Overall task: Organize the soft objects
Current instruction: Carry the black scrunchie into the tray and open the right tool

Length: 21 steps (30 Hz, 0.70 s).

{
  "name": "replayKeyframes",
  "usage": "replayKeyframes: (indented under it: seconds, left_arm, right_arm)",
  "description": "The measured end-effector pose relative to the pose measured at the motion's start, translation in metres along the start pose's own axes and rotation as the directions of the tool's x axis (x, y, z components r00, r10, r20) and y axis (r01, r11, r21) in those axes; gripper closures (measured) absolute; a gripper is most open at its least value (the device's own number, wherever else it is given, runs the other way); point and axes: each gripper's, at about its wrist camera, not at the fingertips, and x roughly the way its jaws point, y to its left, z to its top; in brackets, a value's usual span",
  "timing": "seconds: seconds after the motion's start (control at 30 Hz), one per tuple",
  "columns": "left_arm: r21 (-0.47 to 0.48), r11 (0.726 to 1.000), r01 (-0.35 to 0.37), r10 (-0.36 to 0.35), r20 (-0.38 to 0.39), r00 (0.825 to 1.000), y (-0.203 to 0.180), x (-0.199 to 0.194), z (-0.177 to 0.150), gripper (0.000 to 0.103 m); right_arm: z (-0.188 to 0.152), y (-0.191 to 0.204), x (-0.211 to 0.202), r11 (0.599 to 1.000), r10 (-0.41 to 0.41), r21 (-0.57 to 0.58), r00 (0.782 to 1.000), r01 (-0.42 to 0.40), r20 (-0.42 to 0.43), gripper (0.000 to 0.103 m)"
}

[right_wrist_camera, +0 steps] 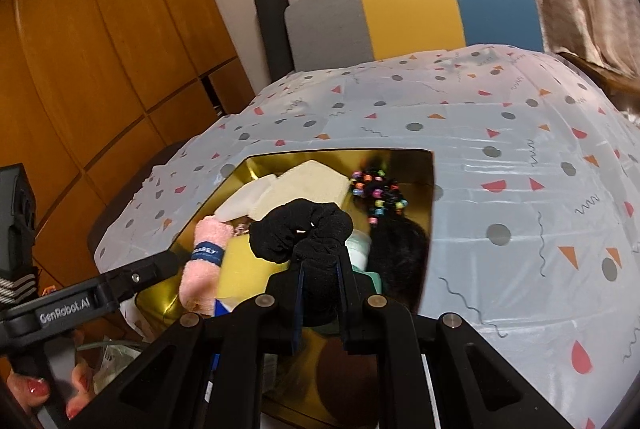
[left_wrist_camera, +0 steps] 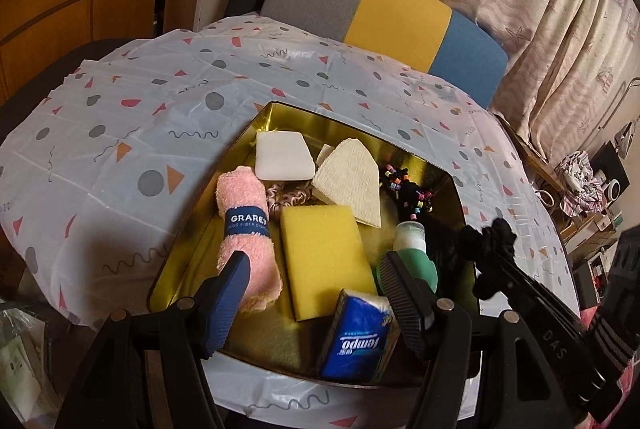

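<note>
Left tool (left_wrist_camera: pixel 308 293) sits wide open, holding nothing, low centre of its own view, hovering over the gold tin (left_wrist_camera: pixel 460 189). Under its fingers the pink rolled towel (left_wrist_camera: pixel 246 229) runs its long axis from upper left to lower right, banded end toward the top. Moving right, the yellow sponge (left_wrist_camera: pixel 326 253) lies nearly parallel to it.

Right tool (right_wrist_camera: pixel 320 289) is pinched tight on the black scrunchie (right_wrist_camera: pixel 300 229), which hangs above the tin's middle in the right wrist view. It's a floppy ring, so no real long axis; the loop bulges up and away from the fingers.

My guess: lower it into the gap beside the beaded hair ties (right_wrist_camera: pixel 376 195), get close before letting go, and keep it off the rim.
</note>
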Motion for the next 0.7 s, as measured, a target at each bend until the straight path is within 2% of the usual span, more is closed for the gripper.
replayKeyframes:
  seconds: [0.37, 0.5, 0.7]
  left_arm:
    - [-0.012, 1.0, 0.006, -0.006, 0.015, 1.0, 0.009, -0.019, -0.008, 0.034]
    - [-0.013, 1.0, 0.014, -0.014, 0.021, 1.0, 0.009, -0.025, -0.009, 0.034]
    - [-0.025, 1.0, -0.012, 0.012, 0.0, 1.0, 0.013, -0.024, -0.009, 0.034]
  right_arm:
    - [0.006, 0.02, 0.017, 0.999, 0.025, -0.031, 0.999, -0.026, -0.023, 0.089]
    - [0.008, 0.023, 0.029, 0.999, 0.011, -0.035, 0.999, -0.012, -0.048, 0.089]
    - [0.015, 0.022, 0.041, 0.999, -0.035, -0.028, 0.997, 0.034, -0.065, 0.089]
